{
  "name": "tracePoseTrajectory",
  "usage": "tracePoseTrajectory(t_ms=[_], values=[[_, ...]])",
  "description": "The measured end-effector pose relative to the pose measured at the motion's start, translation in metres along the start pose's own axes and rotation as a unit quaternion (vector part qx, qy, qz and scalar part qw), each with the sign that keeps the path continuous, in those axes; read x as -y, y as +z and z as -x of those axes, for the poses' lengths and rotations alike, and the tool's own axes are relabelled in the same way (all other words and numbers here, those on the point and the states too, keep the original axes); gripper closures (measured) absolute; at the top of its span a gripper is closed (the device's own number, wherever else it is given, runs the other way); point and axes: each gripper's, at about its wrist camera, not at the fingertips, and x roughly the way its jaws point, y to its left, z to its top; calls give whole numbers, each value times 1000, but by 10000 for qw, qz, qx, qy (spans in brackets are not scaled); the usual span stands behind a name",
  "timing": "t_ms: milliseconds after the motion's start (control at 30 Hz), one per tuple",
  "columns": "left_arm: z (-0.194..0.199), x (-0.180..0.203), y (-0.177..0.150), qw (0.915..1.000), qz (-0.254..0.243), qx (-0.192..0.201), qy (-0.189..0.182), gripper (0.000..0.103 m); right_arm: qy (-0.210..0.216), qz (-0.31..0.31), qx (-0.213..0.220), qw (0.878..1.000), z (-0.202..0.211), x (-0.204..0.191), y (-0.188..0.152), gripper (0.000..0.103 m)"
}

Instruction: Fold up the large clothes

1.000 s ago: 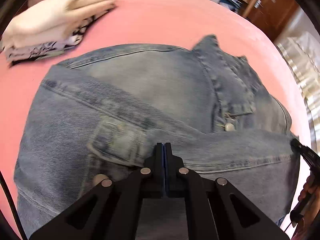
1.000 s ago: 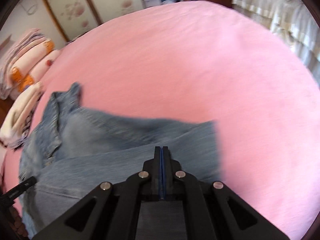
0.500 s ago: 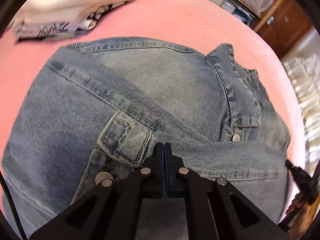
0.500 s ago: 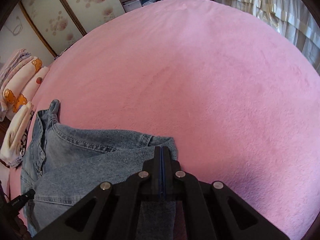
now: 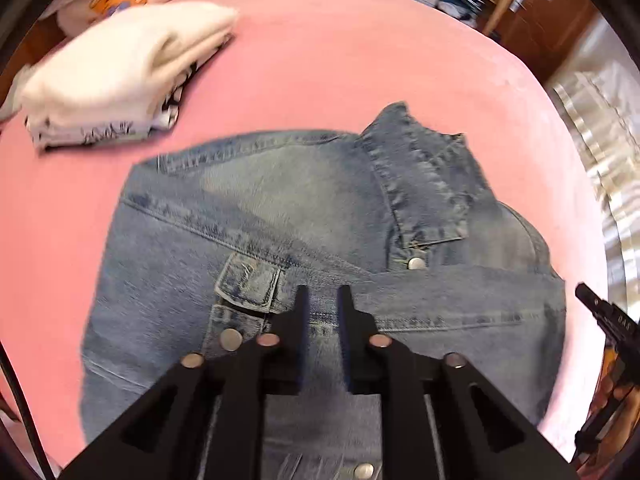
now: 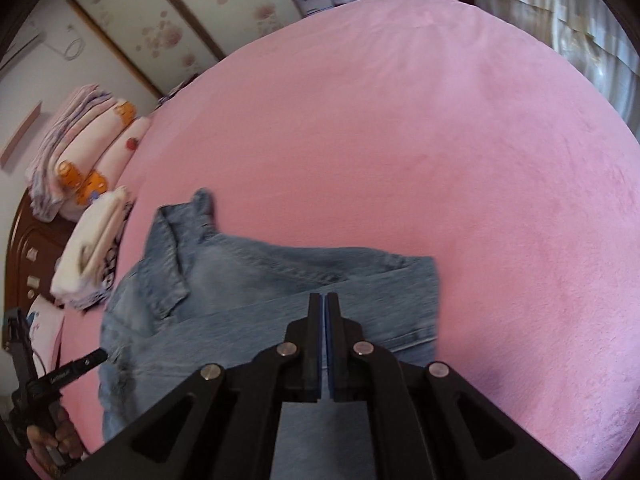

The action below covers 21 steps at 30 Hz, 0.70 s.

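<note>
A light blue denim jacket (image 5: 280,200) lies folded on the pink bed (image 5: 360,60), collar toward the far side and one sleeve laid across its front. My left gripper (image 5: 323,292) hovers over the sleeve's cuff with its jaws opening; denim shows through the gap below, and neither pad presses on it. In the right wrist view the same jacket (image 6: 248,280) lies flat, and my right gripper (image 6: 324,296) hangs over its near right part, shut, with nothing seen between its blue pads.
A folded stack of cream and patterned clothes (image 5: 120,68) sits left of the jacket. Folded blankets with orange prints (image 6: 88,152) lie at the bed's far left. A wooden cabinet (image 5: 552,12) and pale curtains (image 6: 560,12) stand beyond the bed.
Both grippers have lifted away from the jacket, which now looks smaller. The left jaws, closed at the sleeve before, have parted. The jacket lies still and flat.
</note>
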Motion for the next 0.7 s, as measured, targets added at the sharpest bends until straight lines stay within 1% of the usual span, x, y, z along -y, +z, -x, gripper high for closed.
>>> tracePoseTrajectory(t_ms=[67, 133, 167, 200, 233, 300, 333, 400, 467, 567, 700], values=[[9, 2, 7, 9998, -180, -66, -41, 61, 135, 88, -125, 9998, 7, -14, 1, 98], [20, 1, 17, 9990, -367, -166, -203, 53, 256, 210, -257, 9991, 9, -29, 5, 88], [23, 1, 21, 9985, -443, -201, -264, 53, 306, 261, -286, 9988, 9, -35, 6, 79], [26, 1, 28, 9976, -545, -235, -359, 53, 399, 358, -322, 9980, 10, -44, 8, 73], [27, 2, 37, 9965, -665, -261, -430, 52, 452, 415, -329, 9976, 9, -52, 10, 72], [29, 7, 53, 9949, -867, -265, -432, 52, 590, 583, -370, 9959, 6, -68, 14, 71], [29, 8, 63, 9942, -978, -231, -379, 52, 621, 625, -395, 9953, 2, -74, 16, 71], [27, 12, 86, 9910, -1256, -205, -411, 52, 628, 703, -497, 9943, -6, -88, 22, 71], [20, 15, 105, 9885, -1411, -262, -481, 52, 689, 637, -601, 9938, -17, -101, 32, 71], [3, 23, 135, 9828, -1711, -387, -569, 52, 837, 443, -581, 9938, -28, -111, 48, 71], [-20, 34, 163, 9765, -1975, -570, -646, 51, 688, 579, -484, 9948, -53, -127, 75, 71]])
